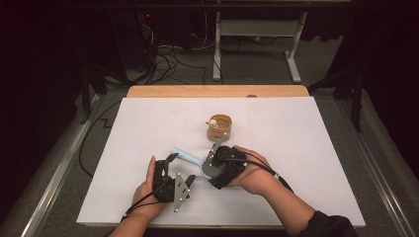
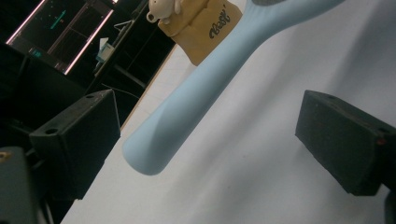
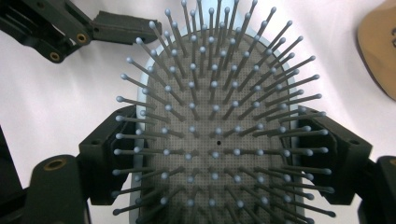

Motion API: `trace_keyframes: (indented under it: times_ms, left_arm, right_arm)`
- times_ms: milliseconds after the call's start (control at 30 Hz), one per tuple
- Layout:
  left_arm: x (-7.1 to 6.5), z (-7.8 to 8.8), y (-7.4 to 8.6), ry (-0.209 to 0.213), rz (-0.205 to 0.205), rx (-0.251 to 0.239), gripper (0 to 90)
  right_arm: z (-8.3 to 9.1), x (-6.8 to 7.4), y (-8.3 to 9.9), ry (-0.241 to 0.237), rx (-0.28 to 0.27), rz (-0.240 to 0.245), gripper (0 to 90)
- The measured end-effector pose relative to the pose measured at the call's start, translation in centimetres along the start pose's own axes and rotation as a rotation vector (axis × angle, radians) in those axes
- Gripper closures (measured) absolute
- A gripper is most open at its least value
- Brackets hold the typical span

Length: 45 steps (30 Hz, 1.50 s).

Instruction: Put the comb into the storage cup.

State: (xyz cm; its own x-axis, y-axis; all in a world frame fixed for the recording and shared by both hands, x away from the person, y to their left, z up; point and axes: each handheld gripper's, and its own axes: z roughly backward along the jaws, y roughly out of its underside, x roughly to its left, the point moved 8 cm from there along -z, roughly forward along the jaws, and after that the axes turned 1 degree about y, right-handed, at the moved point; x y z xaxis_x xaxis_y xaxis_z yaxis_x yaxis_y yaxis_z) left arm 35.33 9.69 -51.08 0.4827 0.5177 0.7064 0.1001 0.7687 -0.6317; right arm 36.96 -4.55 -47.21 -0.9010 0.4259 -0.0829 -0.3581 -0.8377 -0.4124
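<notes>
Right gripper view: the right gripper [image 3: 224, 154] is clenched on the bristled head of the light-blue hairbrush [image 3: 215, 140], detail the high view hides behind the hand. Left gripper view: the left gripper [image 2: 210, 140] stands released, jaws apart either side of the brush handle without touching. The brush sits toward the table's [image 1: 306, 148] near edge, below the tan cup [image 1: 220, 127], whose contents are hard to make out.

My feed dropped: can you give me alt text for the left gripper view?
A light blue brush handle points between the open left gripper pads, touching neither, above the white table. A tan cup with a small white figure stands behind.
</notes>
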Motion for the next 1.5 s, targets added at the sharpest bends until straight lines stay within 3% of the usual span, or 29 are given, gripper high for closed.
trace_keyframes:
  times_ms: [300,467,667,800,1000,1200,1500]
  left_arm:
    - [-0.3,-0.3,0.2,0.004,-0.022,0.022,8.0]
    - [-0.3,-0.3,0.1,0.005,-0.029,0.02,14.7]
    - [-0.4,-0.3,0.0,-0.018,-0.08,0.022,16.5]
    - [-0.4,-0.3,-0.1,-0.025,-0.09,0.018,18.8]
    - [-0.3,-0.3,-0.2,-0.035,-0.088,0.016,22.2]
    - [-0.6,-0.4,-0.2,-0.011,-0.082,0.02,20.7]
    - [-0.5,-0.3,-0.1,-0.028,-0.082,0.02,27.6]
  right_arm:
    - [-0.7,0.6,-1.2,-0.013,0.004,0.022,21.2]
    - [-0.8,0.7,-1.6,-0.014,-0.001,0.024,21.2]
    - [-0.9,0.9,-1.5,-0.018,0.01,0.028,21.2]
    - [-1.0,0.9,-1.6,-0.019,0.01,0.025,21.2]
    - [-1.2,0.9,-1.7,-0.022,0.014,0.022,21.2]
    - [-1.3,1.1,-1.8,-0.027,0.008,0.018,21.2]
    - [-1.4,1.2,-1.8,-0.027,0.012,0.02,21.2]
